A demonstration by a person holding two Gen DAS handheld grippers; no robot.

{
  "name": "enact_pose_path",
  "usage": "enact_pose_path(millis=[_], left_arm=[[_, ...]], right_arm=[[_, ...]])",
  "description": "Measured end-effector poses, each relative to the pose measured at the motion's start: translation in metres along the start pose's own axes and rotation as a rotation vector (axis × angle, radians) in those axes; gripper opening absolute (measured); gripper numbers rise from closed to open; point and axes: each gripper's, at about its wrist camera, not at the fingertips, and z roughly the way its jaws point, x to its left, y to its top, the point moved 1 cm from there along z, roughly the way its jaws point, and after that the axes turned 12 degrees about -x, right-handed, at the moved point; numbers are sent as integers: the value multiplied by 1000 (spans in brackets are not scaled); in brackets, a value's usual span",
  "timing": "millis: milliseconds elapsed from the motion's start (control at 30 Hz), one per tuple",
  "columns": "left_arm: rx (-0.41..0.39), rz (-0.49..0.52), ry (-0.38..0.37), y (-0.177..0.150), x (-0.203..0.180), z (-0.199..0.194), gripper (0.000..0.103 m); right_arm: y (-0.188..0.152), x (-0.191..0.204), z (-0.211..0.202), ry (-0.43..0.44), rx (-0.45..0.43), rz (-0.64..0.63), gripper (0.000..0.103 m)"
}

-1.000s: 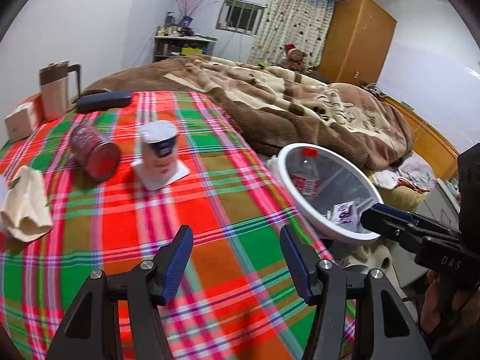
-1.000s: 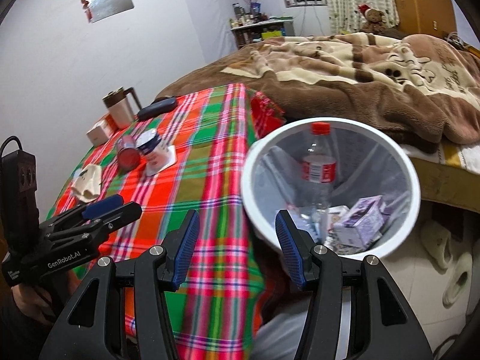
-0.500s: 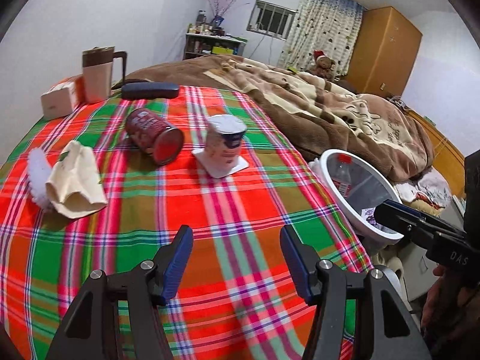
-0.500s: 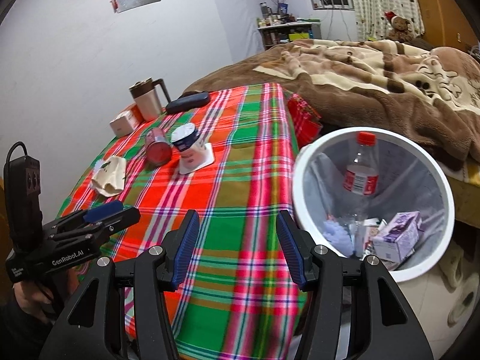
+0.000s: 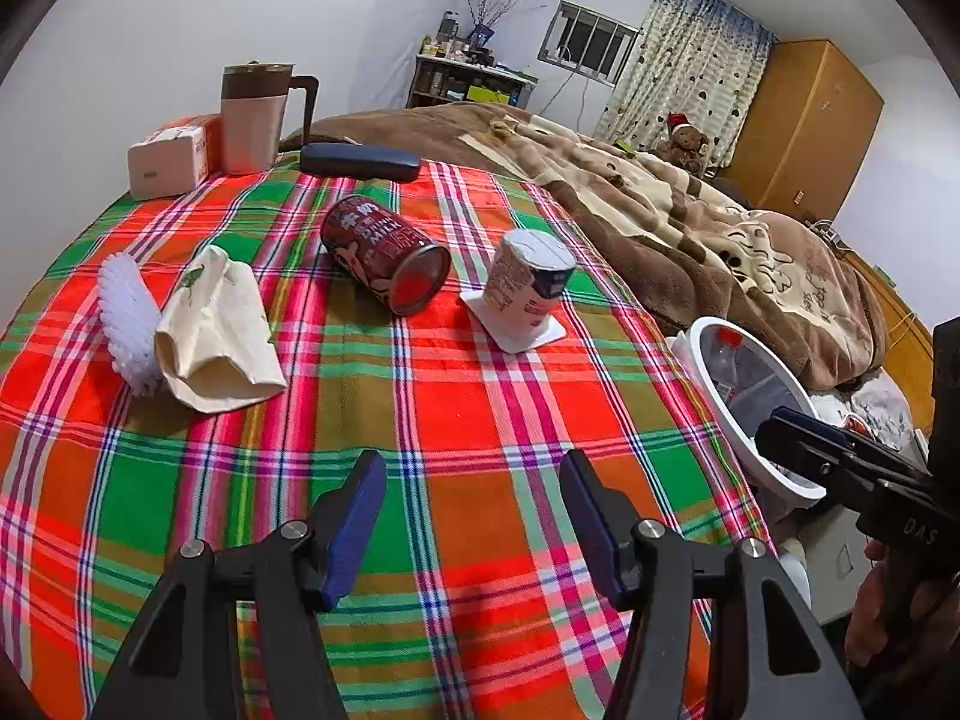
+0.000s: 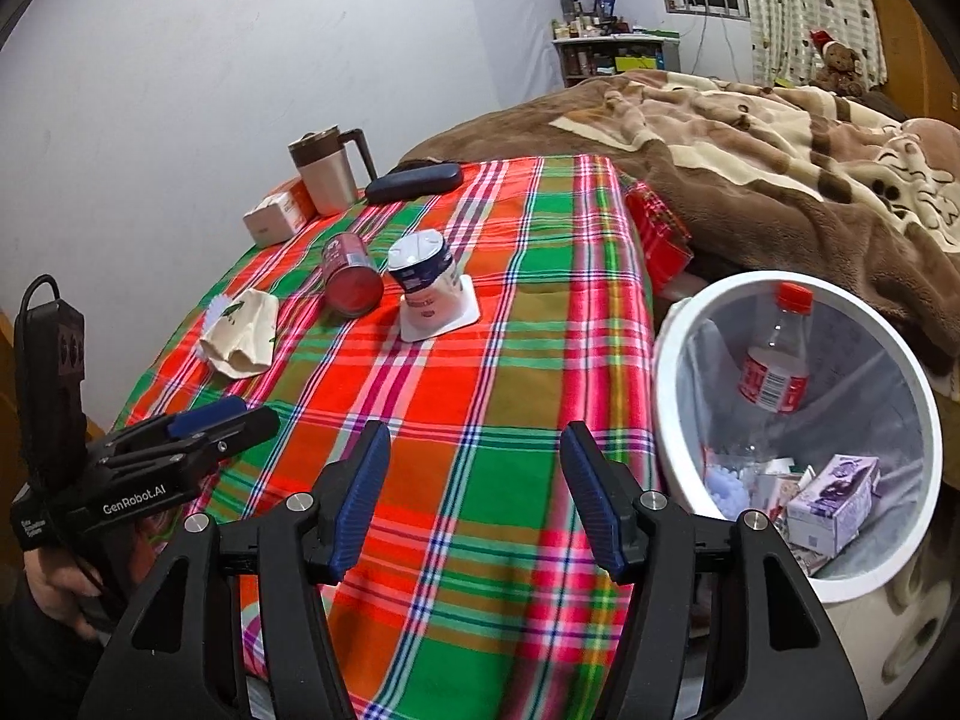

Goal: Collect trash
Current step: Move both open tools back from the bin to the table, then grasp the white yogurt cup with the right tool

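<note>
While the white trash bin (image 6: 798, 420) is standing beside the desk (image 6: 480, 420), holding a plastic bottle (image 6: 774, 360) and a purple carton (image 6: 831, 495), the left gripper (image 5: 471, 516) and right gripper (image 6: 474, 492) are hovering wide and empty, swung desk-ward since earlier; a red can (image 5: 384, 255) and yogurt cup (image 5: 528, 282) are lying mid-desk.

A home bedroom: blanket-covered bed (image 5: 690, 222), wooden wardrobe (image 5: 804, 126), curtained window (image 5: 585, 42), probably a teddy bear (image 5: 681, 141).
</note>
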Motion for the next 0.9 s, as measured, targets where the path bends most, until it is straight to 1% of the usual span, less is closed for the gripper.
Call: enact_pose_path(millis=[467,733,900], left_arm=[[-31,20,68,29,16,10,60],[-32,23,89,41,26,25,60],[-29,6,92,47,35,33,60]], right_arm=[[19,17,31,17,3,-44,60],[31,28,54,33,13,-73,60],[38,33,72,39,27,-86,60]])
